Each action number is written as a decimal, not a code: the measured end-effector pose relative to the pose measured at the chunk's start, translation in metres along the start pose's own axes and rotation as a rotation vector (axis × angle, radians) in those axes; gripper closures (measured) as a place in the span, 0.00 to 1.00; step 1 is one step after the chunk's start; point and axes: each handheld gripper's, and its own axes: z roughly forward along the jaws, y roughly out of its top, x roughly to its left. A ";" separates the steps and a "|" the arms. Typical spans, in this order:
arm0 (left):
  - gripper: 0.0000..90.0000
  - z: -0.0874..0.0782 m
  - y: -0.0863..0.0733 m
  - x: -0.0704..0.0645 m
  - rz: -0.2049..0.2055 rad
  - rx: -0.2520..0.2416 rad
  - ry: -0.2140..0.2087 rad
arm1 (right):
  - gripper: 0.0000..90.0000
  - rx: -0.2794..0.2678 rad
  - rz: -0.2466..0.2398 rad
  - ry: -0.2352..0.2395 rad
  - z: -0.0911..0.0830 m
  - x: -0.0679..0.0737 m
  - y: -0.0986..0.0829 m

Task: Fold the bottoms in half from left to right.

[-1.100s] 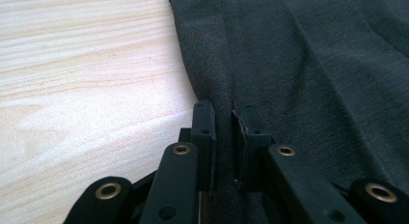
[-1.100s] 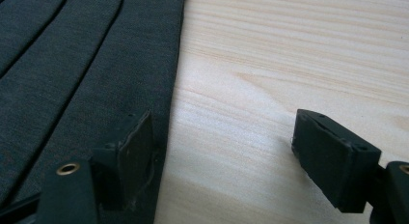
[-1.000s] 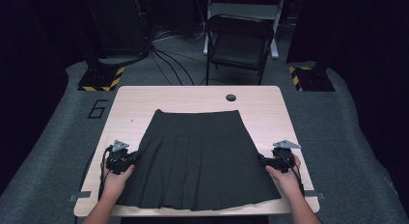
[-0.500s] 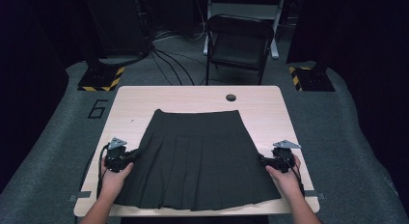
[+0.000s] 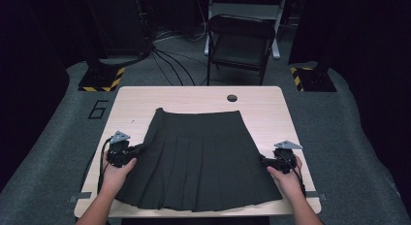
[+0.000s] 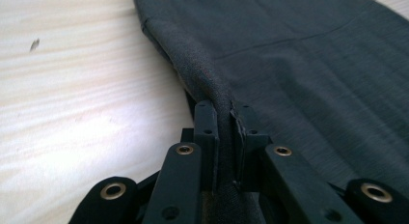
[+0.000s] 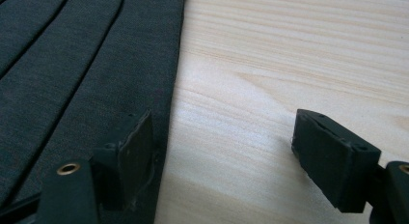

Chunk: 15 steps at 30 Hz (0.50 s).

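In the left gripper view, the skirt runs off the top, right and bottom edges, and its pinched fold vanishes between the jaws. In the right gripper view, one jaw covers a bit of the skirt's side edge; the hem lies beyond the frame.

**Matt cloth on pale wood**

The skirt is dark grey woven cloth, matt, with a fine grainy weave and pressed pleats. The table is light wood with visible grain and a smooth, faintly shiny finish. The left gripper and right gripper are matt black plastic with brass-coloured metal eyelets; their pads look rough and worn.
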 end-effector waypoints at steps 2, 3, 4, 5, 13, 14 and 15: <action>0.91 0.000 0.003 -0.002 0.005 -0.012 0.004 | 0.24 0.000 0.000 0.000 0.000 0.000 0.000; 0.91 0.000 0.003 -0.002 0.005 -0.012 0.004 | 0.24 0.000 0.000 0.000 0.000 0.000 0.000; 0.91 -0.001 0.006 -0.004 0.011 -0.007 0.000 | 0.24 0.000 0.000 0.001 0.000 0.000 0.000; 0.91 -0.001 0.008 -0.006 0.011 -0.008 -0.003 | 0.25 0.000 0.000 0.000 0.000 0.000 0.000; 0.92 -0.004 0.019 -0.024 0.060 0.000 -0.032 | 0.25 0.000 -0.002 0.001 0.000 0.000 0.000; 0.92 -0.004 0.020 -0.026 0.063 -0.006 -0.031 | 0.25 0.000 -0.002 0.001 0.000 0.000 0.000; 0.92 -0.005 0.023 -0.028 0.072 0.005 -0.042 | 0.25 0.000 -0.002 0.001 0.000 0.000 0.000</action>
